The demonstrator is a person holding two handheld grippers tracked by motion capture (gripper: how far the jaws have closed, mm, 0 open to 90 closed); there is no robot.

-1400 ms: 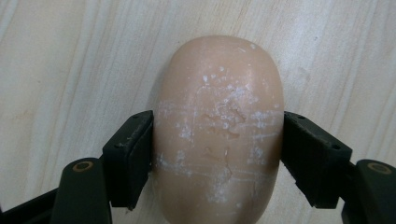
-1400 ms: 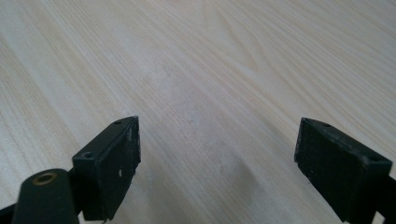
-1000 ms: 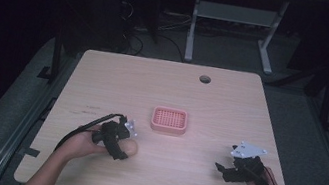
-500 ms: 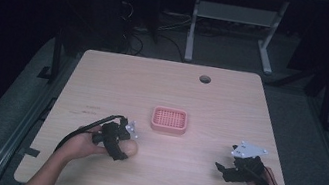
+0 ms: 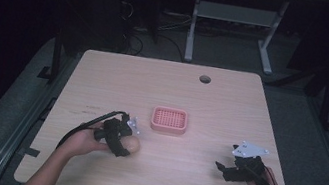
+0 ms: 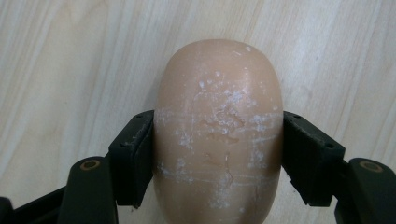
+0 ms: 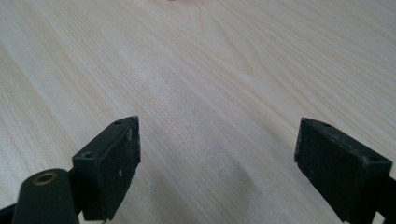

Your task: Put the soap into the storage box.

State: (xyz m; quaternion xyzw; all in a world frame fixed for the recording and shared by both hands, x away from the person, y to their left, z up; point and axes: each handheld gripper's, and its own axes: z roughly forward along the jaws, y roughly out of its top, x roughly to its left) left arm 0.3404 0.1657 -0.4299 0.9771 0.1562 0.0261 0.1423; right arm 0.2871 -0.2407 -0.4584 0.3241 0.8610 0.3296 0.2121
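Soap bar (image 5: 131, 144) on table (image 5: 211, 105) front-left, soap dish (image 5: 170, 120) just behind-right, at table's middle.

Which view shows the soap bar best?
Left gripper view: the soap is close up, pressed between the left tool's pads, scuffed white. In the high view it is a small tan lump beside the hand.
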